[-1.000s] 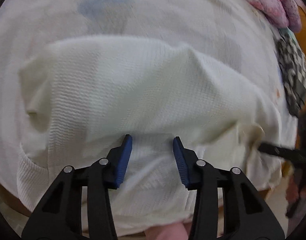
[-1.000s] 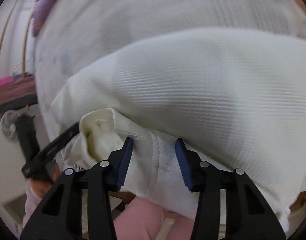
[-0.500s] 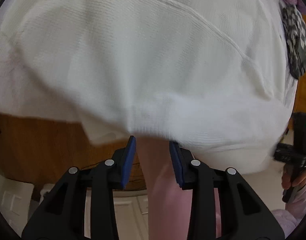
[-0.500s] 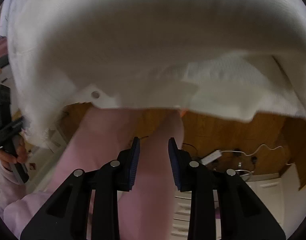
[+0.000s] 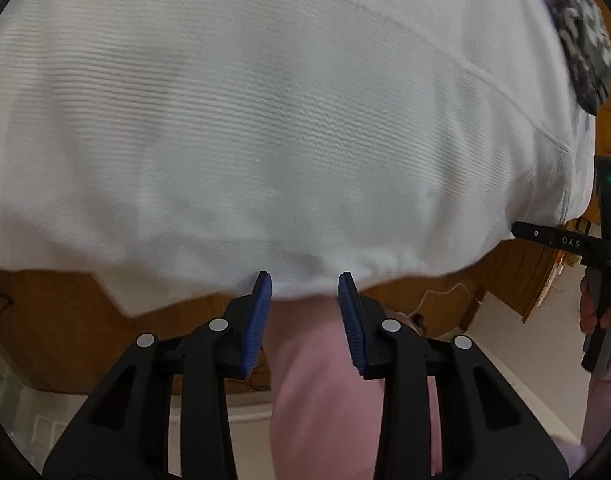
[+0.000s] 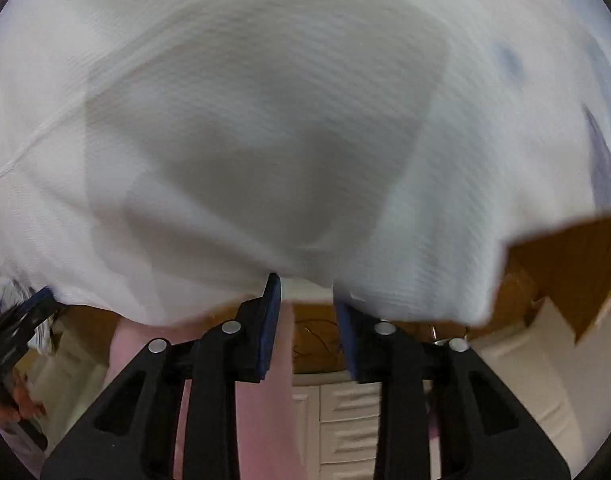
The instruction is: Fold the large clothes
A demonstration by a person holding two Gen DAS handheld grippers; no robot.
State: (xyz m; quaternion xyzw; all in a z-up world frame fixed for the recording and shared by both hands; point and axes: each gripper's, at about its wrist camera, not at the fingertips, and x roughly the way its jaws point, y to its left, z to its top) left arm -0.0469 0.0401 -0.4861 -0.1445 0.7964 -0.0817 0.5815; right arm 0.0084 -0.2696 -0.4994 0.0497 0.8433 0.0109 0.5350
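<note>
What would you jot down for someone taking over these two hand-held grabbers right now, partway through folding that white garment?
Left gripper: fingers apart and opening, tips at the near hem of the white garment, nothing pinched.
Right gripper: fingers apart at the same hem, no grip visible.
Where: the white garment is spread flat, its near hem hanging over the wooden edge. A dark patterned cloth lies beyond it.
Done: laid out; it seems doubled in places.
Left: take hold of the hem with both and finish folding.
</note>
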